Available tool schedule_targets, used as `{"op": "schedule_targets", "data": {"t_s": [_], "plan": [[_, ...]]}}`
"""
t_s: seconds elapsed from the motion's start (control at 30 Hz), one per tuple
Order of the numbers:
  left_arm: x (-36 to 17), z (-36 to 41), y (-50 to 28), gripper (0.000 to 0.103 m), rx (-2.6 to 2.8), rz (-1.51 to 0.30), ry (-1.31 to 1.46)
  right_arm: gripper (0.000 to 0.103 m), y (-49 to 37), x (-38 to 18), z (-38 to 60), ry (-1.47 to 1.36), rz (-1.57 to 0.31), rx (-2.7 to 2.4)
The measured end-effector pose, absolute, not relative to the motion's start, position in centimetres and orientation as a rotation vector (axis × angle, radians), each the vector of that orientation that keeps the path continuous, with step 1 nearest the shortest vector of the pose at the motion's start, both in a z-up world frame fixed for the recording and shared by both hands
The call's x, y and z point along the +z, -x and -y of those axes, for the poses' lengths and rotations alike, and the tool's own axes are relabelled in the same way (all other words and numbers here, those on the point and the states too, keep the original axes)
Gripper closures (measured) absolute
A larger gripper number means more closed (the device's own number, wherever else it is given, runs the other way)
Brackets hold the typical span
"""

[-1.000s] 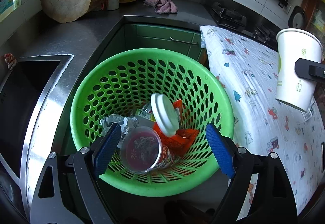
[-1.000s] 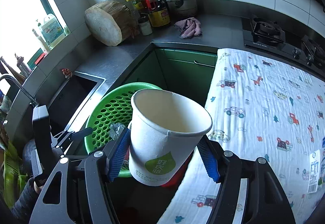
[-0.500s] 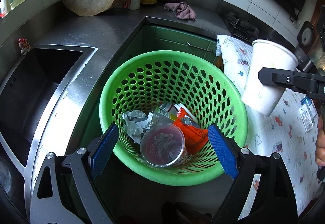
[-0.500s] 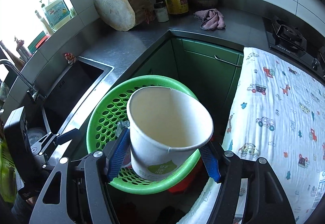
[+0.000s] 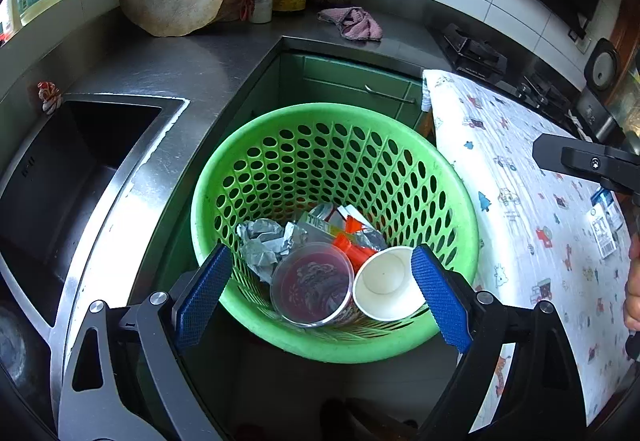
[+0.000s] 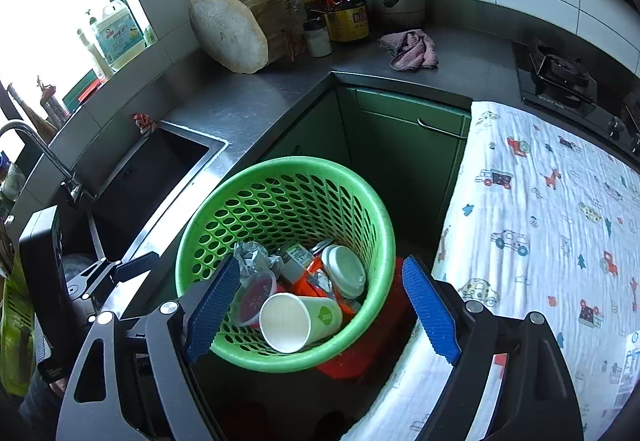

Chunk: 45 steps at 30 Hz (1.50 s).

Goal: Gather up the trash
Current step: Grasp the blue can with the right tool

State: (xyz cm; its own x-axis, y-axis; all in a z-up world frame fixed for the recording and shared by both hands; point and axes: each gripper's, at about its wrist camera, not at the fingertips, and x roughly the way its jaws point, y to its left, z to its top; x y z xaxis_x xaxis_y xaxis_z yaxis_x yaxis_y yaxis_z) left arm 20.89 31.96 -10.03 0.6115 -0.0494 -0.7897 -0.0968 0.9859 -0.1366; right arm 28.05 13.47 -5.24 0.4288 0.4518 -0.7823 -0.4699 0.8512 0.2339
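A green perforated basket (image 5: 400, 145) (image 6: 240, 193) stands on the floor between the counter and the table. A white paper cup (image 5: 386, 287) (image 6: 298, 319) lies on its side inside it, next to a clear plastic cup (image 5: 312, 287) (image 6: 256, 295), crumpled foil (image 5: 262, 245), an orange wrapper (image 5: 352, 247) and a white lid (image 6: 344, 271). My left gripper (image 5: 320, 293) is open and empty above the basket's near rim. My right gripper (image 6: 320, 309) is open and empty above the basket; one of its fingers shows in the left wrist view (image 5: 580, 161).
A steel sink (image 5: 60, 169) (image 6: 160, 169) lies left of the basket. A table with a printed cloth (image 5: 540, 241) (image 6: 540, 221) stands to the right. A wooden block (image 6: 236, 25), bottles (image 6: 340, 1), a pot (image 6: 394, 1) and a rag (image 6: 412, 51) sit on the back counter.
My right gripper opened and let go of the white paper cup, which dropped into the basket and now lies on its side. Both grippers drew back a little.
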Motion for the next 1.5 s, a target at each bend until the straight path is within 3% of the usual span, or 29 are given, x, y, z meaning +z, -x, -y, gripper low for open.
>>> {"op": "schedule_targets", "data": {"t_s": [0.4, 1.13, 1.5], "plan": [[-8.3, -26.3, -21.8, 0.012, -0.048, -0.886, 0.119, 0.020, -26.3, -4.7, -3.3, -0.027, -0.953, 0.443], [-7.3, -12.4, -22.3, 0.012, -0.145, -0.904, 0.035, 0.020, -25.2, -5.4, 24.4, -0.053, -1.014, 0.099], [-7.3, -5.8, -22.1, 0.012, -0.158, -0.936, 0.007, 0.031, -30.4, -8.2, 34.0, -0.067, -1.140, 0.117]]}}
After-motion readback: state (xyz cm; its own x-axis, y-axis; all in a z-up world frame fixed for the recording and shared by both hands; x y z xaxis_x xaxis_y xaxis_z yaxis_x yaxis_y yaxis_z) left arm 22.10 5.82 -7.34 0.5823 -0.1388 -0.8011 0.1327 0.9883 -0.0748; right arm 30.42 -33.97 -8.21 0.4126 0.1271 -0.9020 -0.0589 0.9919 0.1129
